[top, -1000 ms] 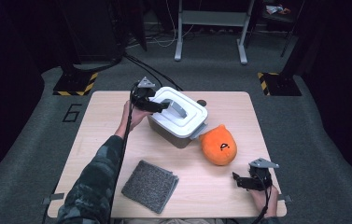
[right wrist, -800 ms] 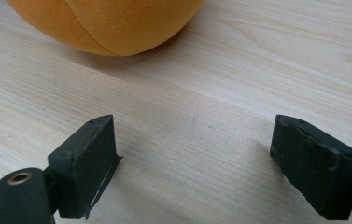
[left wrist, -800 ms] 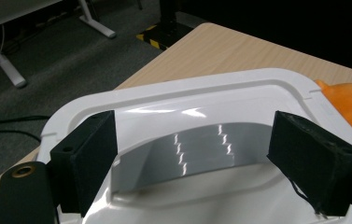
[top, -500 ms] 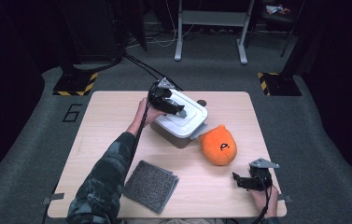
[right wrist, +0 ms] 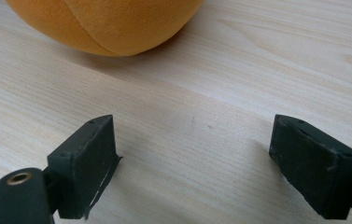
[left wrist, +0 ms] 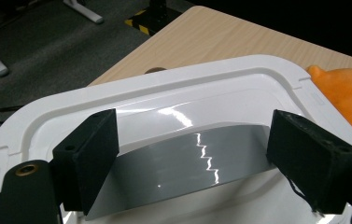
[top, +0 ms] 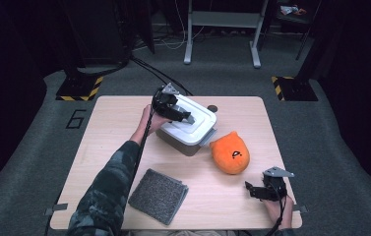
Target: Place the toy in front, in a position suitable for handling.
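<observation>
A grey box [top: 183, 145] with a white lid [top: 200, 124] stands mid-table. My left gripper [top: 187, 118] is over the lid [left wrist: 201, 88], reached in from the box's left side. It is open, with its jaws on either side of the lid's grey handle [left wrist: 187, 154]; the handle's ends reach both pads, and no squeeze shows. An orange plush toy [top: 230, 153] lies right of the box. My right gripper [top: 248, 189] rests near the table's front right corner. In the right gripper view it [right wrist: 192, 158] is open over bare wood, short of the plush [right wrist: 108, 23].
A grey textured mat [top: 158, 195] lies at the front, left of centre, on the wooden table [top: 114, 128]. A small dark round spot [top: 212, 108] sits behind the box. The plush [left wrist: 346, 93] almost touches the box's right corner. Dark carpet surrounds the table.
My left gripper has moved from the box's far left corner onto the lid, towards the right. The right gripper, plush and mat have stayed put.
</observation>
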`<state>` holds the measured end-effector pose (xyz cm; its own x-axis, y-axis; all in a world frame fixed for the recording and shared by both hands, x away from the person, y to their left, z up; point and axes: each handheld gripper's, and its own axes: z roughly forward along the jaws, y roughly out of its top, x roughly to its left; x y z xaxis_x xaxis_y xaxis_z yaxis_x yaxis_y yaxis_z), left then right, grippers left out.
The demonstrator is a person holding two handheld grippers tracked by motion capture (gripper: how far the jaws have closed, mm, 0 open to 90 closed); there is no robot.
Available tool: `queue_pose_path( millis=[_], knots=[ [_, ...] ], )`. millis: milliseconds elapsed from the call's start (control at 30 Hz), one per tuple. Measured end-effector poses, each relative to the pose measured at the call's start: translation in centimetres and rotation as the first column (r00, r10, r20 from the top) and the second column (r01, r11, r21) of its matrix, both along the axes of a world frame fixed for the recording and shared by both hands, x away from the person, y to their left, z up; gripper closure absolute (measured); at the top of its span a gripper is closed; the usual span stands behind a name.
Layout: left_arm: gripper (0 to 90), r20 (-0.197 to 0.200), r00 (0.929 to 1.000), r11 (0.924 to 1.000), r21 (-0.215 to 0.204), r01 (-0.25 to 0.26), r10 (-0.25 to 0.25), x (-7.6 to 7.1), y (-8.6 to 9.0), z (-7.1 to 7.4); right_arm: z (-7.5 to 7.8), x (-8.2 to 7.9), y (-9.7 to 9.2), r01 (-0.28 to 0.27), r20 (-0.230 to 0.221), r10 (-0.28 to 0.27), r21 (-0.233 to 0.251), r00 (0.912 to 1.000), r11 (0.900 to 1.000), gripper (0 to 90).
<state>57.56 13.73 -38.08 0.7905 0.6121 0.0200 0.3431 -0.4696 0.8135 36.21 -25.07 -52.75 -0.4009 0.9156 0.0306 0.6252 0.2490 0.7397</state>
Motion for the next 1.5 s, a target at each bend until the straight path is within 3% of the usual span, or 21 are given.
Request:
queue_pose_path(
  millis=[400,833,1000,1033,1233,1333,1500],
  knots=[
    [16.8,0.007,0.9992,0.9991,0.018,-0.039,0.039,-0.1,1.4,0.1,0.0,0.0,0.0,0.001,0.001,-0.001,-0.001,1.0000,1.0000,14.0],
    [16.8,0.007,0.9956,0.9956,0.008,-0.093,0.093,-0.7,3.7,0.0,0.0,0.0,0.0,0.001,0.001,-0.001,-0.003,1.0000,1.0000,14.0],
    [15.1,0.015,0.9979,0.9980,0.014,-0.063,0.062,-0.9,4.1,0.0,0.0,0.0,0.0,0.001,0.001,-0.001,-0.004,1.0000,1.0000,14.0],
    [14.6,0.032,0.9987,0.9987,0.032,-0.041,0.040,-1.0,4.1,0.0,0.0,0.0,0.0,0.002,0.001,-0.002,-0.003,1.0000,1.0000,13.9],
    [14.4,0.048,0.9988,0.9970,0.078,0.005,-0.009,-1.2,4.3,0.2,0.0,0.0,0.0,0.003,0.001,-0.003,-0.002,1.0000,1.0000,13.9],
    [15.0,0.059,0.9981,0.9933,0.115,0.009,-0.016,-1.3,4.3,0.2,0.0,0.0,0.0,0.002,0.000,-0.002,0.000,1.0000,1.0000,13.8],
    [15.6,0.050,0.9987,0.9943,0.107,0.002,-0.007,-1.1,4.4,0.0,0.0,0.0,0.0,0.003,0.000,-0.003,-0.001,1.0000,1.0000,13.9]
  ],
)
